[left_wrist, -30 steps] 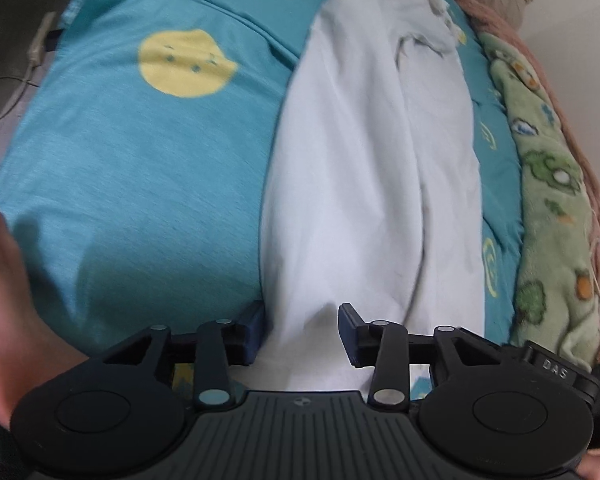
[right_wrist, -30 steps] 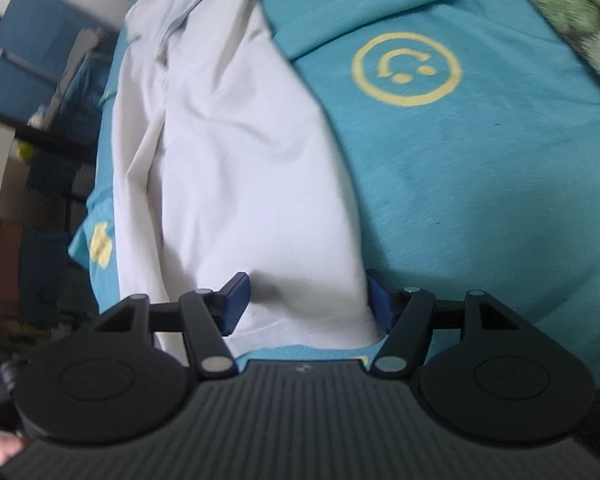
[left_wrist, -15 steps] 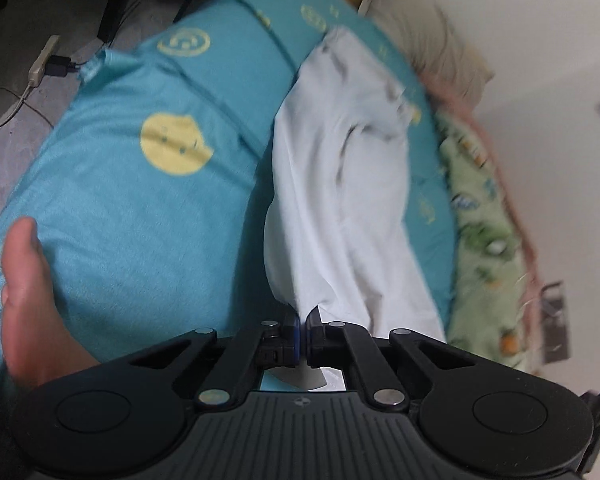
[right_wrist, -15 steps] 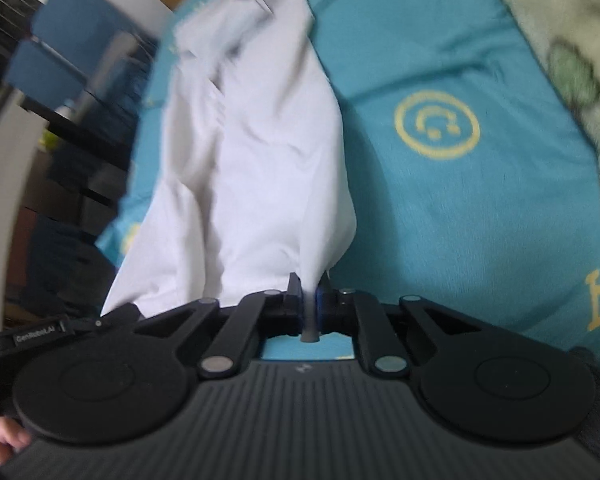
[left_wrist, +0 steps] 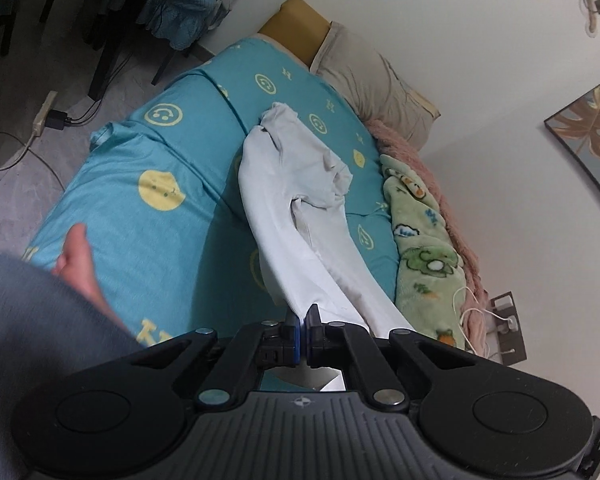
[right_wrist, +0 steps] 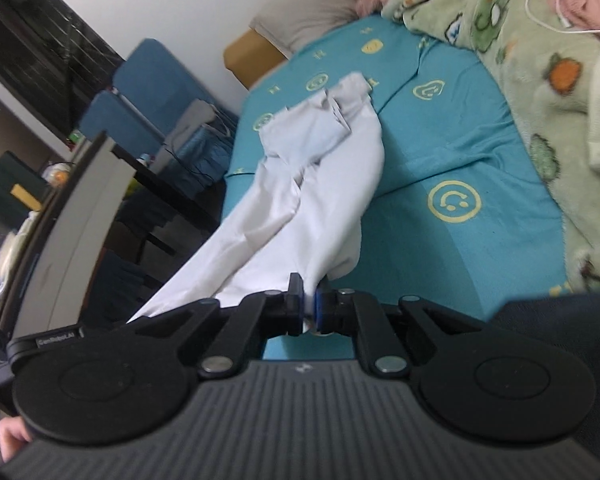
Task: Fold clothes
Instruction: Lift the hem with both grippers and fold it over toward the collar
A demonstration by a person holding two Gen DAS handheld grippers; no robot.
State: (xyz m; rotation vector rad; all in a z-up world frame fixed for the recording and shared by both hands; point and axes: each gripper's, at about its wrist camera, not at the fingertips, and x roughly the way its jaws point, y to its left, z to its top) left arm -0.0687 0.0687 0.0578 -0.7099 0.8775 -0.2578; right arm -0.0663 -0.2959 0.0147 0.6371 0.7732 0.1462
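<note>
Two handheld grippers lift one white garment (left_wrist: 300, 216) off a bed, its near hem raised while the far end still trails on the turquoise sheet (left_wrist: 140, 232) printed with yellow smiley faces. The left gripper (left_wrist: 302, 330) is clenched on one corner of the hem, the right gripper (right_wrist: 309, 307) clamped on the other, each with only a thin edge of cloth between its blue pads. That slim bite looks like the chief risk: a sharp tug could pull a corner free and let the fabric collapse in a heap. The cloth also hangs bunched and twisted between the two grips, so carrying it over as it is would likely set a crooked, creased fold; uneven height between the hands would skew the edges further. Count on the bed: one garment, one beige pillow (left_wrist: 380, 76) at the head, one green cartoon blanket (left_wrist: 424, 248) beside a pink fleece (left_wrist: 444, 188) along the wall, one white cable (left_wrist: 466, 308). A bare foot (left_wrist: 78, 256) rests on the sheet.
</note>
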